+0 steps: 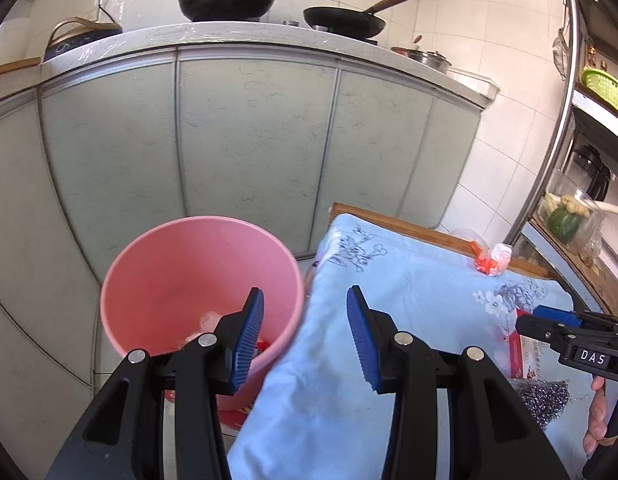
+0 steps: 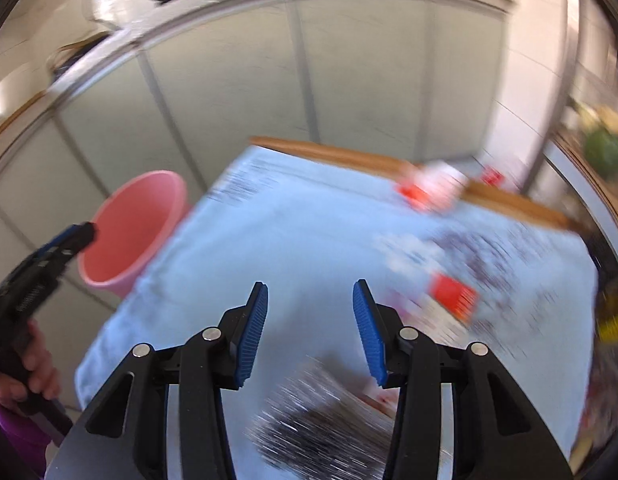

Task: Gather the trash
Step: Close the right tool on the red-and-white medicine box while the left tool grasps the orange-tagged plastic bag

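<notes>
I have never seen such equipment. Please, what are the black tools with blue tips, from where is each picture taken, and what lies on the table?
No robot: a person holds one hand tool in each hand, with a camera looking along its fingers. One picture comes from the left gripper, one, blurred, from the right gripper. Both stand open and hold nothing. The table has a blue cloth; on it lie crumpled wrappers, a red and white packet and a steel scourer. Beside it stands a pink bucket with some trash inside.
</notes>
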Action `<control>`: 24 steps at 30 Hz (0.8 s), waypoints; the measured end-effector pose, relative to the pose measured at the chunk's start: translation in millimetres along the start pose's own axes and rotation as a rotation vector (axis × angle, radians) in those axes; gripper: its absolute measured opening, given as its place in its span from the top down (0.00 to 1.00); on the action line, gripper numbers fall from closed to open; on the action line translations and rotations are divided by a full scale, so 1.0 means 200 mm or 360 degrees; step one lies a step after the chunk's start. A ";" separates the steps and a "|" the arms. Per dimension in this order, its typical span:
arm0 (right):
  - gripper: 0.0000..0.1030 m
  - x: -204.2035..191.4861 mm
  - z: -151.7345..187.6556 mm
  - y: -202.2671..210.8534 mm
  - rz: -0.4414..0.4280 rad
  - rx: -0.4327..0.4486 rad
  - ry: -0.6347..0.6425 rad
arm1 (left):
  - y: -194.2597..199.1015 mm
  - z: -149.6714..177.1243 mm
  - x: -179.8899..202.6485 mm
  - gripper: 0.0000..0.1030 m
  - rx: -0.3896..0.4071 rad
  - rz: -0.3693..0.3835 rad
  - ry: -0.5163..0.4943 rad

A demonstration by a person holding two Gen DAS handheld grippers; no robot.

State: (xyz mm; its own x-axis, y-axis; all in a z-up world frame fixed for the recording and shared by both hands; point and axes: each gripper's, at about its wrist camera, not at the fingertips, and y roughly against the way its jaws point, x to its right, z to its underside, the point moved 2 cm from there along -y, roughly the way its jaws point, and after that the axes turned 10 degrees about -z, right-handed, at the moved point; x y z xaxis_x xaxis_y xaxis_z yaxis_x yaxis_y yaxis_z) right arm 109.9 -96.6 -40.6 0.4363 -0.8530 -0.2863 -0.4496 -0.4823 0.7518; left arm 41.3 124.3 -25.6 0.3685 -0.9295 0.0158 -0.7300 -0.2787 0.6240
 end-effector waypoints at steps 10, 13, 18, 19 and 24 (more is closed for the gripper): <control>0.56 0.31 0.12 -0.04 0.0183 -0.0149 -0.0394 | -0.03 0.03 0.07 0.59 -0.0026 0.0084 -0.0047; 0.56 0.32 0.11 -0.11 0.0186 -0.0205 -0.0458 | -0.04 0.03 0.08 0.59 -0.0032 0.0093 -0.0056; 0.53 0.35 0.12 -0.19 0.0221 -0.0228 -0.0511 | -0.06 0.03 0.10 0.59 -0.0040 0.0101 -0.0080; 0.53 0.35 0.12 -0.20 0.0223 -0.0229 -0.0521 | -0.07 0.03 0.11 0.59 -0.0044 0.0103 -0.0085; 0.52 0.37 0.14 -0.20 0.0226 -0.0183 -0.0517 | -0.10 0.00 0.19 0.59 -0.0053 0.0128 -0.0139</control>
State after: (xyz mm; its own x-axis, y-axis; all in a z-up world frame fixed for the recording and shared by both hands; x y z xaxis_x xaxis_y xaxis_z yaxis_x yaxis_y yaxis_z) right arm 138.5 -146.7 -108.9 0.0974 -0.9376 -0.3339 -0.3892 -0.3446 0.8542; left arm 69.5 93.6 -37.9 0.2566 -0.9665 -0.0004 -0.7353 -0.1955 0.6490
